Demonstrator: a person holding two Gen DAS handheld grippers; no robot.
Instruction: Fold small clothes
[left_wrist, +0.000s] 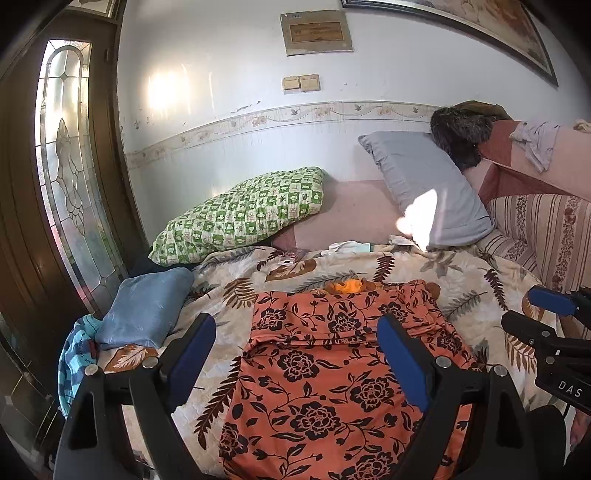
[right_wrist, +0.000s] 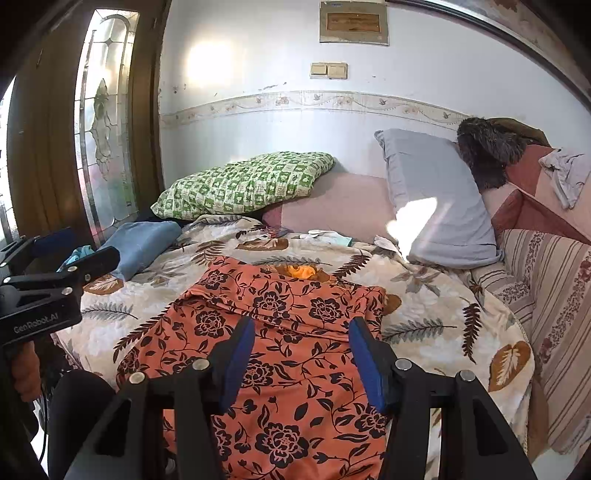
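Observation:
An orange garment with black flowers (left_wrist: 332, 369) lies spread on the leaf-patterned bedspread (left_wrist: 461, 273), its far part folded over in a crease; it also shows in the right wrist view (right_wrist: 288, 332). My left gripper (left_wrist: 295, 332) is open and empty, jaws wide, above the garment's near half. My right gripper (right_wrist: 301, 332) is open and empty above the same garment. Each gripper shows in the other's view: the right one (left_wrist: 535, 314) at the right edge, the left one (right_wrist: 74, 254) at the left edge. A small orange piece (left_wrist: 347, 286) lies at the garment's far edge.
A folded blue cloth (left_wrist: 147, 306) and a striped teal cloth (left_wrist: 74, 362) lie at the left of the bed. A green checked pillow (left_wrist: 243, 214) and a grey pillow (left_wrist: 428, 188) stand at the back. A striped quilt (left_wrist: 546, 236) is at right. A glass door (left_wrist: 66, 166) is at left.

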